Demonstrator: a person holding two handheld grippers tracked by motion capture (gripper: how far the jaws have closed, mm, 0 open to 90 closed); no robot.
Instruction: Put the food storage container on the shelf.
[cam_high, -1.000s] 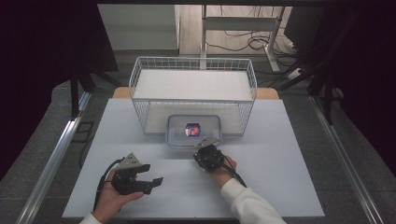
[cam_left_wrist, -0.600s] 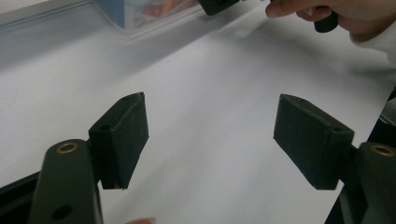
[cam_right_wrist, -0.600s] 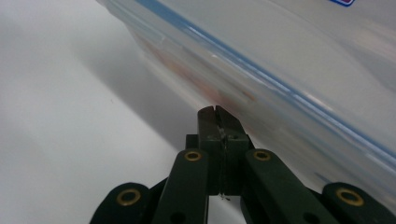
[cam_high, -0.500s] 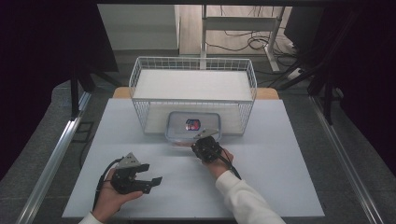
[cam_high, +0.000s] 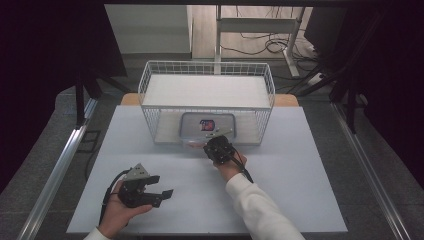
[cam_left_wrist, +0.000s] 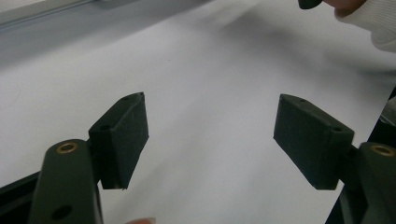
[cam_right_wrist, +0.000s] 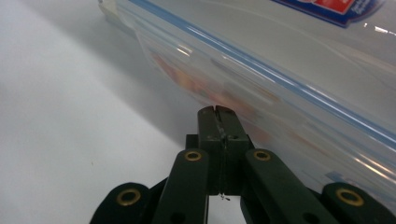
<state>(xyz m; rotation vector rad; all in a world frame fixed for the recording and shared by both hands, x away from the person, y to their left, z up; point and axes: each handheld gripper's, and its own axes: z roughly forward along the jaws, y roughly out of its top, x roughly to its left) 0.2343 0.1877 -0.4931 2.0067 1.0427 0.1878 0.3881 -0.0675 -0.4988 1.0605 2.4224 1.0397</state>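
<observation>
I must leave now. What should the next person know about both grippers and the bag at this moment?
Right gripper: shut on the near edge of the clear zip bag, lifting it at the front of the wire basket.
Left gripper: open, holds nothing, low over the white table near the person.
Bag: partly tilted into the basket, its near edge outside; orange contents and a red label show through.
Done: bag gripped and raised toward the basket.
Left: probably push the bag fully in, then release.

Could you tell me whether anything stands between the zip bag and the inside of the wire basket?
Yes, the wire basket's front wall. The zip bag, held by the right tool, is just before it and would probably have to clear the rim.
</observation>
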